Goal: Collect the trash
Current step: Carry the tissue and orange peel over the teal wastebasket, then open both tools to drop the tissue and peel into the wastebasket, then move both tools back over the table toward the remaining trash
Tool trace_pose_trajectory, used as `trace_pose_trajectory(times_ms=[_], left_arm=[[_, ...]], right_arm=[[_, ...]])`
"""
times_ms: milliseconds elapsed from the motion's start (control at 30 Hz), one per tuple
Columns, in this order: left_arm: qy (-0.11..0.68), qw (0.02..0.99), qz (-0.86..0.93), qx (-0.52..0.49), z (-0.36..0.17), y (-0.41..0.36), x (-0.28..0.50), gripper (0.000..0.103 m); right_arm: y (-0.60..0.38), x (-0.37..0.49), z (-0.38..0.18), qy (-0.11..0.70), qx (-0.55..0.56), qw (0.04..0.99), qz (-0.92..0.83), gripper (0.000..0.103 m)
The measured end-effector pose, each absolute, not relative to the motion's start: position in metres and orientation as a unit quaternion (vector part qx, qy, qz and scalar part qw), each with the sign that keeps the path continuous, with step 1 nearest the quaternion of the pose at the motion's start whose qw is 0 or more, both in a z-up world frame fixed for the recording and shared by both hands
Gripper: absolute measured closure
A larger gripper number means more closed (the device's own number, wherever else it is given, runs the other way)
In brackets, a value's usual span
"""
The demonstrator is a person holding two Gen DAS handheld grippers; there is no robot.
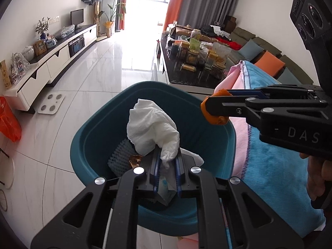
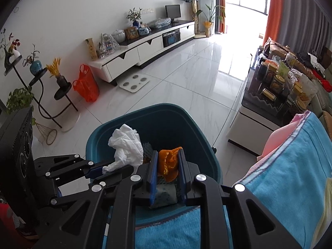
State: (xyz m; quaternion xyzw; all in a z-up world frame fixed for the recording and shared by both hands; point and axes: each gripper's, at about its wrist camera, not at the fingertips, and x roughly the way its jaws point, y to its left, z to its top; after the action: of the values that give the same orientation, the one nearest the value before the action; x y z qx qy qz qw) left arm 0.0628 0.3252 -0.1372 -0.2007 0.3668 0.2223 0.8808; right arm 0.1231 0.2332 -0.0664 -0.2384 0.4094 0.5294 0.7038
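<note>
A teal trash bin (image 1: 87,151) (image 2: 186,124) stands on the white floor below both grippers. My left gripper (image 1: 168,161) (image 2: 108,168) is shut on a crumpled white tissue (image 1: 151,128) (image 2: 126,145), held over the bin's mouth. My right gripper (image 2: 167,164) (image 1: 211,112) is shut on a piece of orange peel (image 2: 168,161) (image 1: 215,120), also over the bin, to the right of the tissue. Inside the bin lie a white foam net (image 1: 120,157), a brown scrap (image 1: 134,159) and a small packet (image 1: 166,191).
A blue and pink blanket (image 1: 276,161) (image 2: 290,170) covers the surface at the right, next to the bin. A dark coffee table (image 1: 186,70) crowded with jars stands beyond. A white TV cabinet (image 2: 145,49), an orange plastic bag (image 2: 87,85) and a floor scale (image 2: 134,83) lie across the floor.
</note>
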Motion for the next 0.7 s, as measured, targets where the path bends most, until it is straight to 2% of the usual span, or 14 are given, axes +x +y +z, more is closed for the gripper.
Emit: trace_pose_trajectory(times_ms=[133, 167, 200, 333, 400, 467, 567, 700], left_arm=[[0.370, 0.879, 0.225, -0.202, -0.143, 0.325, 0.069, 0.085], [0.371, 0.877, 0.225, -0.204, -0.145, 0.325, 0.071, 0.080], [0.371, 0.877, 0.226, -0.205, -0.146, 0.328, 0.073, 0.070], [0.368, 0.876, 0.235, -0.205, -0.148, 0.332, 0.077, 0.052], [0.365, 0.876, 0.241, -0.203, -0.148, 0.332, 0.076, 0.045], [0.360, 0.877, 0.245, -0.204, -0.147, 0.331, 0.073, 0.037], [0.351, 0.879, 0.253, -0.201, -0.143, 0.329, 0.069, 0.032], [0.340, 0.880, 0.264, -0.199, -0.136, 0.327, 0.059, 0.024]], right_arm=[[0.240, 0.124, -0.070, 0.412, -0.245, 0.701, 0.527, 0.081], [0.240, 0.124, -0.071, 0.413, -0.246, 0.702, 0.526, 0.078], [0.241, 0.125, -0.071, 0.415, -0.243, 0.701, 0.526, 0.077], [0.242, 0.128, -0.070, 0.416, -0.234, 0.703, 0.527, 0.074], [0.240, 0.130, -0.067, 0.415, -0.227, 0.706, 0.528, 0.068], [0.238, 0.131, -0.065, 0.413, -0.219, 0.707, 0.531, 0.056], [0.233, 0.132, -0.059, 0.410, -0.208, 0.711, 0.531, 0.050], [0.225, 0.132, -0.054, 0.404, -0.201, 0.718, 0.530, 0.048]])
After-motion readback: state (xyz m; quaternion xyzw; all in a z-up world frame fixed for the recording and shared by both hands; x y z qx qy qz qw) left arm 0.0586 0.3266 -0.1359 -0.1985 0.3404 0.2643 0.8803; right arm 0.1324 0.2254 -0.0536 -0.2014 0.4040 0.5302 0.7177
